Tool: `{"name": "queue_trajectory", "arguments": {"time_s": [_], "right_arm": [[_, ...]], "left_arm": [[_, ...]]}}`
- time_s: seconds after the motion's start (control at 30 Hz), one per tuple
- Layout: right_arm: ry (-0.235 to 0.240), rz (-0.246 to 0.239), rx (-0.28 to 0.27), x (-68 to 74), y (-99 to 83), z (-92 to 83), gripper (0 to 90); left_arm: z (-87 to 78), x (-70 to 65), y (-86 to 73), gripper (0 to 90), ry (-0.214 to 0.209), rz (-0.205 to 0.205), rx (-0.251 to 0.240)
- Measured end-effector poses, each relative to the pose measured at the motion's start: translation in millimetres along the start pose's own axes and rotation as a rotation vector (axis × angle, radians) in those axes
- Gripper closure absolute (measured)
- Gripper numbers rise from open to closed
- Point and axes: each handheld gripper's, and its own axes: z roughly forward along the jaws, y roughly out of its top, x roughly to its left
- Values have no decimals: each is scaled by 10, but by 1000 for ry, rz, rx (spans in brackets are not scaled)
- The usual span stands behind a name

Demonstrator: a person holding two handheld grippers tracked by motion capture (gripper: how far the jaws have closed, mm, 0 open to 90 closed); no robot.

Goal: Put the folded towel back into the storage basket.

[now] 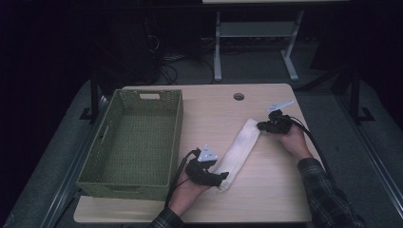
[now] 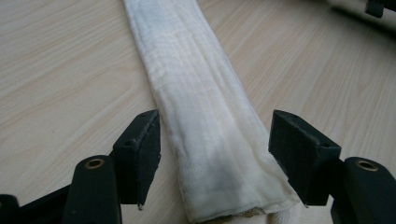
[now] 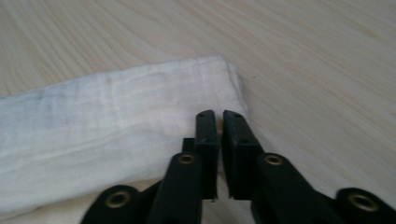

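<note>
Left gripper (image 1: 223, 176): hand-held, low on the table at about 6 o'clock of the tabletop, cable trailing back toward the person. Jaws stand wide apart in the left gripper view (image 2: 215, 154), one to each side of the near end of the cloth; the pads do not press on it, though the right-hand pad sits just at the cloth's edge. Grey three-cornered plate on top.

White cloth (image 1: 239, 153): folded into a long narrow strip, lying flat on the table, running from near 6 o'clock up toward 2 o'clock. In the left gripper view the strip (image 2: 196, 93) runs straight away between the jaws; its near end shows layered edges.

Right gripper (image 1: 259, 126): hand-held, at the far end of the strip, about 2 o'clock of the tabletop, cable running back along the forearm in a plaid sleeve. In the right gripper view (image 3: 219, 116) the jaws are almost together, a thin slit between them, tips resting over the folded corner of the cloth (image 3: 116, 121); whether any fabric is pinched cannot be told.

Table (image 1: 266, 190): light wood-grain top, with a round cable hole (image 1: 238, 96) at 12 o'clock.

Green woven basket (image 1: 176, 142): rectangular, with handle slot, at 9 to 10 o'clock, apart from the cloth.
</note>
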Motion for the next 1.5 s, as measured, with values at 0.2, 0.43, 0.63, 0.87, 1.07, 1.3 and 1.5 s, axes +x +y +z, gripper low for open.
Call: {"name": "queue_trajectory", "arguments": {"time_s": [0.2,0.43,0.63,0.87,1.07,1.3,1.5], "right_arm": [[-1,15,-52,43,-6,-193,668],[7,7,-88,219,-123,-432,463],[47,11,-70,391,-284,-557,378],[81,17,-58,535,-493,-746,344],[81,11,-64,628,-643,-845,318],[38,-58,-94,674,-599,-766,318],[38,-70,-93,662,-599,-731,314]], "left_arm": [[-17,9,7,341,23,-5,-6],[-15,23,14,355,49,-18,-13],[-8,67,45,423,83,-3,-13],[88,176,55,798,128,-31,39],[192,153,8,884,102,-16,133],[229,69,-22,889,24,29,163],[275,-166,-1,886,-48,124,179]]}}
